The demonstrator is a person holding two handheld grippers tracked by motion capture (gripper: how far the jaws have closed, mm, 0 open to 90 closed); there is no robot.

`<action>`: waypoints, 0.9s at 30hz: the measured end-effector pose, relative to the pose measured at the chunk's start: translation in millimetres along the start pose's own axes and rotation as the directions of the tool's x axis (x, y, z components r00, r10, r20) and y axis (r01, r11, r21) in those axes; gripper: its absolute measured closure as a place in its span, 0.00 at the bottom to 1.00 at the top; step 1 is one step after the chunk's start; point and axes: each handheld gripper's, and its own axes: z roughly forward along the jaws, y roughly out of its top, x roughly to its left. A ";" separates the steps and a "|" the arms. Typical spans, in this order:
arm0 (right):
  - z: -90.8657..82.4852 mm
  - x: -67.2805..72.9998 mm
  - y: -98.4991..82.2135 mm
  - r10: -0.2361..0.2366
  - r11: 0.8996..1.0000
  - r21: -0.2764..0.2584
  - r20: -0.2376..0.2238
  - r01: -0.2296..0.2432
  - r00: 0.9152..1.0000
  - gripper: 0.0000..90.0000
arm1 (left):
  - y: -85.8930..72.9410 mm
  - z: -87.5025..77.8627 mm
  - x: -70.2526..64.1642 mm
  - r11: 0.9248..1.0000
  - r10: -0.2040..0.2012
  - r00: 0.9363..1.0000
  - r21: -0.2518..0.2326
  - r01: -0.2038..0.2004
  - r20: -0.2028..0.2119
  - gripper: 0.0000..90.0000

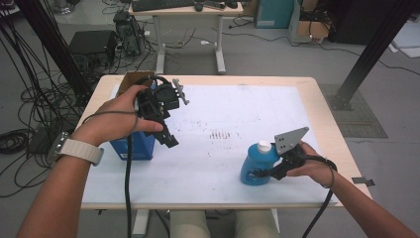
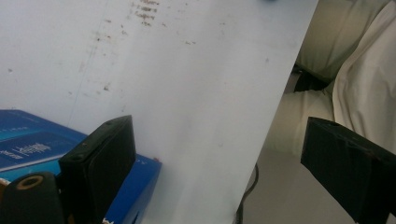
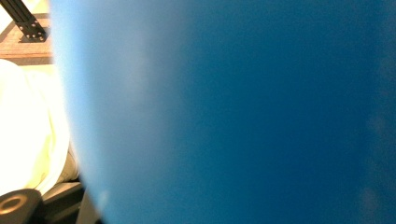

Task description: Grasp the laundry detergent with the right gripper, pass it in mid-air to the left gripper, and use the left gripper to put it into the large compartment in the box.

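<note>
Blue bottle stands at the lower right of the high view on the white table, long axis upright, white cap pointing up. The right gripper is clamped on its body from the right side. Gripped low on a rounded wall, the bottle could likely slip or tip if lifted quickly. At upper left, the left gripper hovers above a blue box, jaws wide apart and holding nothing.
</note>
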 end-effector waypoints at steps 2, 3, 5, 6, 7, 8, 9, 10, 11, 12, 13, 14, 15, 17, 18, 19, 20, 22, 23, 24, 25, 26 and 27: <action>-0.2 -0.1 0.0 -0.001 1.000 0.001 -0.001 0.001 1.000 0.48 | -0.3 -1.1 -0.5 1.000 -0.003 1.000 -0.002 0.003 0.000 0.12; 0.0 -0.1 0.0 0.000 1.000 0.000 0.000 0.000 1.000 0.48 | -0.5 -1.5 -0.8 1.000 -0.004 1.000 -0.003 0.004 -0.003 0.12; -0.1 -0.2 -0.1 0.003 1.000 0.000 -0.003 -0.003 1.000 0.48 | -0.6 -1.7 -0.8 1.000 0.000 1.000 -0.003 0.000 -0.001 0.12; 0.0 -0.3 0.0 0.000 1.000 0.000 -0.002 0.000 1.000 0.48 | -0.6 -1.7 -0.9 1.000 0.000 1.000 -0.002 0.000 -0.002 0.12; 0.1 -0.2 0.0 0.001 1.000 0.000 -0.001 -0.001 1.000 0.48 | -0.6 -1.9 -1.1 1.000 -0.001 1.000 -0.002 0.001 -0.003 0.12; -0.1 -0.4 0.0 0.000 1.000 0.001 -0.003 0.000 1.000 0.48 | -0.5 -1.9 -1.2 1.000 -0.002 1.000 -0.003 0.002 -0.004 0.12; 0.0 -0.3 0.0 0.001 1.000 0.000 -0.002 -0.001 1.000 0.48 | -0.2 -2.1 -1.0 1.000 0.002 1.000 -0.001 -0.002 -0.002 0.12; 0.0 -0.4 -0.1 0.003 1.000 0.000 -0.003 -0.003 1.000 0.48 | 0.0 -2.0 -0.4 1.000 0.006 1.000 -0.001 -0.006 0.005 0.12; 0.0 -0.4 -0.1 0.003 1.000 -0.001 -0.003 -0.003 1.000 0.48 | 0.2 -2.3 -0.4 1.000 0.006 1.000 -0.002 -0.006 -0.001 0.12; 0.0 -0.4 -0.1 0.003 1.000 0.000 -0.003 -0.003 1.000 0.48 | 0.3 -2.4 -1.0 1.000 -0.001 1.000 -0.003 0.001 -0.004 0.12; 0.8 -1.8 -0.1 -0.013 1.000 -0.011 -0.002 0.013 1.000 0.48 | 0.7 -2.6 -0.3 1.000 0.008 1.000 -0.002 -0.008 0.002 0.12; 1.5 -3.2 0.1 -0.031 0.999 -0.021 -0.003 0.031 1.000 0.48 | 0.7 -3.0 -1.0 1.000 0.001 1.000 -0.003 -0.001 -0.006 0.12; 1.0 -2.9 -0.3 -0.028 1.000 -0.015 -0.004 0.028 1.000 0.48 | 0.8 -3.2 -1.0 1.000 -0.001 1.000 -0.004 0.001 -0.006 0.12; 0.4 -1.1 0.2 0.001 1.000 -0.005 -0.003 -0.001 1.000 0.48 | 0.9 -3.5 -0.5 1.000 0.002 1.000 -0.005 -0.002 -0.005 0.12; 1.0 -2.0 -0.3 -0.016 1.000 -0.013 -0.002 0.016 1.000 0.48 | 0.8 -3.6 -1.0 1.000 -0.004 1.000 -0.007 0.004 -0.008 0.12; 1.1 -1.7 0.0 -0.010 1.000 -0.014 -0.001 0.010 1.000 0.48 | 0.8 -3.6 -0.9 1.000 -0.001 1.000 -0.006 0.001 -0.008 0.12; 0.7 -0.7 0.1 0.004 1.000 -0.008 -0.001 -0.004 1.000 0.48 | 0.8 -3.4 -0.9 1.000 0.000 1.000 -0.007 0.000 -0.007 0.12; 1.1 -2.1 -0.3 -0.018 1.000 -0.014 -0.001 0.018 1.000 0.48 | 0.9 -3.1 -0.3 1.000 0.008 1.000 -0.003 -0.008 -0.001 0.12; 0.6 -1.8 0.0 -0.013 1.000 -0.008 -0.003 0.013 1.000 0.48 | 0.7 -3.2 -0.9 1.000 0.001 1.000 -0.004 -0.001 -0.005 0.12; 0.9 -2.2 -0.4 -0.019 1.000 -0.014 -0.002 0.019 1.000 0.48 | 0.8 -3.2 -0.3 1.000 0.009 1.000 -0.002 -0.009 0.001 0.12; 1.0 -2.0 -0.3 -0.014 1.000 -0.013 -0.001 0.014 1.000 0.48 | 0.5 -3.5 -1.1 1.000 -0.001 1.000 -0.005 0.001 -0.008 0.12; 1.1 -2.3 -0.3 -0.018 1.000 -0.014 -0.002 0.018 1.000 0.48 | 0.4 -3.7 -1.1 1.000 -0.001 1.000 -0.006 0.001 -0.008 0.12; 0.7 -1.7 -0.3 -0.010 1.000 -0.009 -0.003 0.010 1.000 0.48 | 0.1 -3.9 -1.1 1.000 -0.002 1.000 -0.007 0.002 -0.008 0.12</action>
